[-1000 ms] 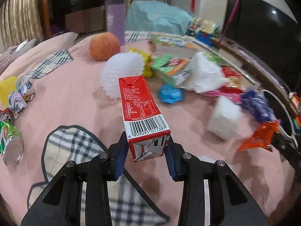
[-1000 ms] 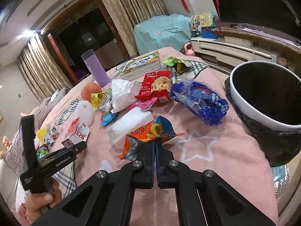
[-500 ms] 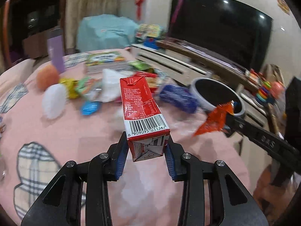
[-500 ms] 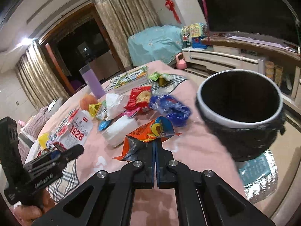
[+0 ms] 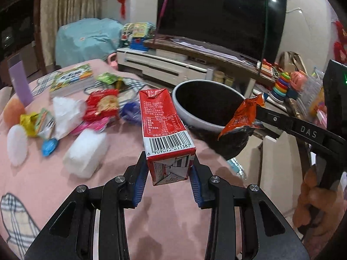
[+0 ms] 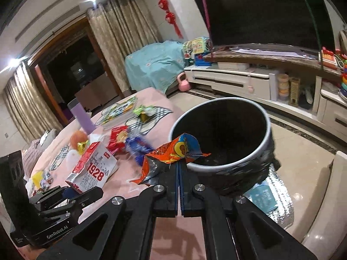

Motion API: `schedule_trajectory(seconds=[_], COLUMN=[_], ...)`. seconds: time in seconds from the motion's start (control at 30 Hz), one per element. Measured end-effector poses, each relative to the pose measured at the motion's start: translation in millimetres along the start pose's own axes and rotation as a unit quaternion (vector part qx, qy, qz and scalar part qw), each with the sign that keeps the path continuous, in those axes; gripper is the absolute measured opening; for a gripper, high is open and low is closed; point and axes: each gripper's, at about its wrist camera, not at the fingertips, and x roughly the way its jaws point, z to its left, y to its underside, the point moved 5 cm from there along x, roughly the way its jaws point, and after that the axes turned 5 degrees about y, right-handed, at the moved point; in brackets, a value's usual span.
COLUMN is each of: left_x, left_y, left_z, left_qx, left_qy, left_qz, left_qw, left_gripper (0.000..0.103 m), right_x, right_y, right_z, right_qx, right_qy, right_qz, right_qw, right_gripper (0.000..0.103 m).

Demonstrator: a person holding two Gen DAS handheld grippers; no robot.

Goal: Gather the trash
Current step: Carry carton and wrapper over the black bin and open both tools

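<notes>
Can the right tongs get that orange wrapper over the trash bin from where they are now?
Probably yes. The right tongs are shut on the orange wrapper, which already overlaps the near rim of the trash bin in the right wrist view. Nothing shows between wrapper and opening.

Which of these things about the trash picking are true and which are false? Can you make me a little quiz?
1. The left tongs squeeze a red and white drink carton. True.
2. The right tongs are wide open and hold nothing. False: they are shut on a crinkly orange snack wrapper.
3. The round grey-rimmed bin with a black liner stands beside the pink cloth-covered table. True.
4. The orange snack wrapper already lies at the bottom of the bin. False: it hangs from the right tongs at the bin's near rim.
5. A purple tumbler stands on the table. True.
6. The television screen shows a cartoon. False: it is dark.
</notes>
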Motion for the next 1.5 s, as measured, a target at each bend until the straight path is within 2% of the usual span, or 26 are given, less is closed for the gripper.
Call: schedule_trajectory(seconds=[0.67, 1.5], left_x=[64, 114], left_y=[-49, -73], left_z=[-36, -54], left_qx=[0.028, 0.046], left_qy=[0.040, 0.059], left_qz=[0.025, 0.083], left_qw=[0.9985, 0.9937], left_gripper=[0.034, 0.033], right_x=[37, 77], right_y=[-34, -55], right_z=[-55, -69], right_qx=[0.014, -0.022], right_qy=[0.023, 0.047], right_qz=[0.033, 0.083], right_qw=[0.999, 0.995], right_gripper=[0.001, 0.004])
